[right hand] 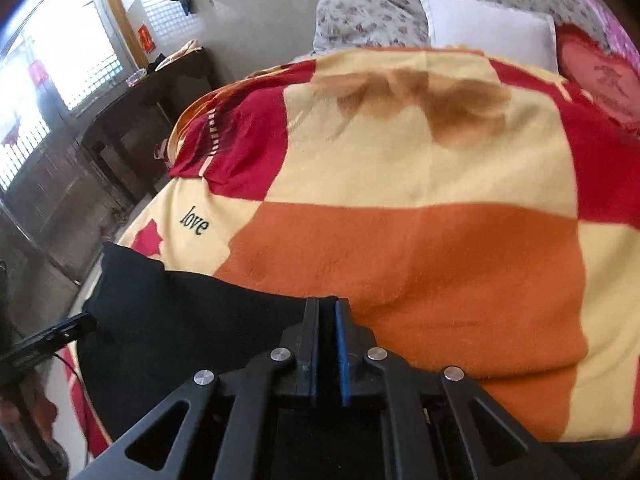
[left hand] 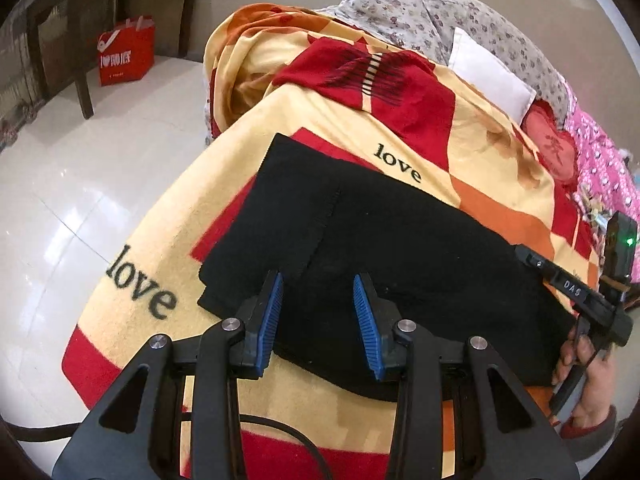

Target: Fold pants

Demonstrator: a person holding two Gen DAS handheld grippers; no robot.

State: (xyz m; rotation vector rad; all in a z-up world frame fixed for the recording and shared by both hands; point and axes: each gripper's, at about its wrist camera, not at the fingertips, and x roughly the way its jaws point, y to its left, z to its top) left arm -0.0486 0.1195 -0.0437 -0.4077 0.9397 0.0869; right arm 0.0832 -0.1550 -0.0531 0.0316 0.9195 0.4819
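Black pants [left hand: 400,240] lie folded on a yellow, red and orange blanket [left hand: 480,140] printed with "love". My left gripper [left hand: 318,278] hangs just above their near edge, its blue pads [left hand: 272,312] standing apart with nothing pinched. In the right wrist view my right gripper [right hand: 327,304] is shut, and a thin strip of black cloth shows between its pads at the far edge of the pants [right hand: 180,320]. The left wrist view shows that gripper [left hand: 536,264] at the pants' right side, held by a hand [left hand: 584,376].
The blanket [right hand: 400,260] covers a bed with a white pillow [right hand: 488,28] and a floral quilt [left hand: 400,8] at the far end. Left of the bed are glossy floor tiles [left hand: 60,160], a red paper bag [left hand: 126,52], a dark wooden chair [left hand: 80,40] and a dark table [right hand: 132,120].
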